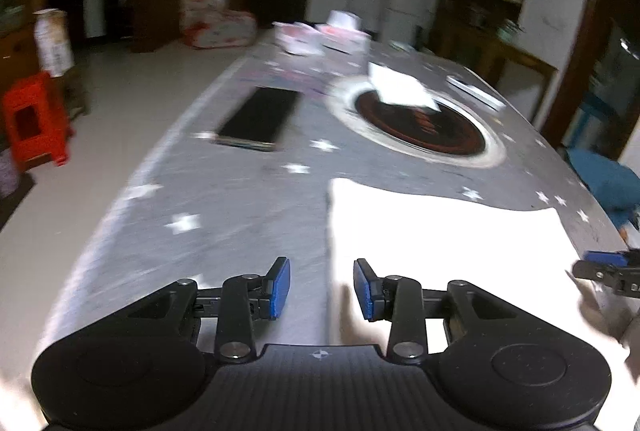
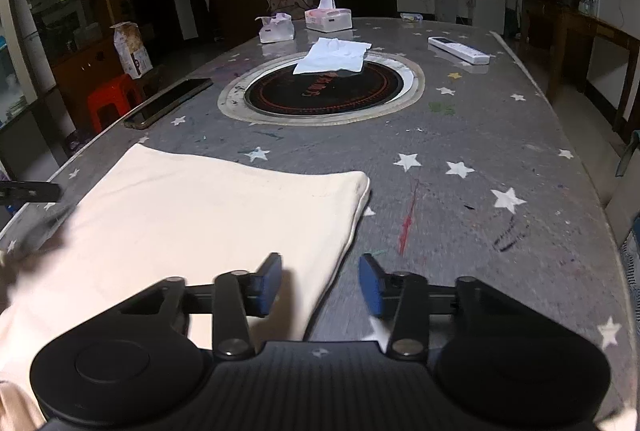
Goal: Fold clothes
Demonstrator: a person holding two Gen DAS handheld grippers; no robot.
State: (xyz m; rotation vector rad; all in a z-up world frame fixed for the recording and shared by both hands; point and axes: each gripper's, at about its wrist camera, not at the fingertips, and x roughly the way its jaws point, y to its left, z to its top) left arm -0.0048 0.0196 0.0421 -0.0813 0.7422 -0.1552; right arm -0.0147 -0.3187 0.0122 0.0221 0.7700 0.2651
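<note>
A cream folded cloth (image 2: 208, 215) lies flat on the grey star-patterned table (image 2: 480, 135). It also shows, washed out white, in the left wrist view (image 1: 440, 243). My left gripper (image 1: 322, 289) is open and empty, hovering over the cloth's left edge. My right gripper (image 2: 320, 285) is open and empty, hovering over the cloth's right edge. The right gripper's tip shows at the right edge of the left wrist view (image 1: 608, 267). The left gripper's blurred tip shows at the left edge of the right wrist view (image 2: 28, 191).
A round dark hotplate (image 2: 324, 87) sits in the table's middle with a white tissue (image 2: 332, 55) on it. A phone (image 2: 168, 103) lies to the left, a white remote (image 2: 458, 50) to the right, and tissue boxes (image 2: 328, 19) at the far end. A red stool (image 2: 114, 99) stands off the left side.
</note>
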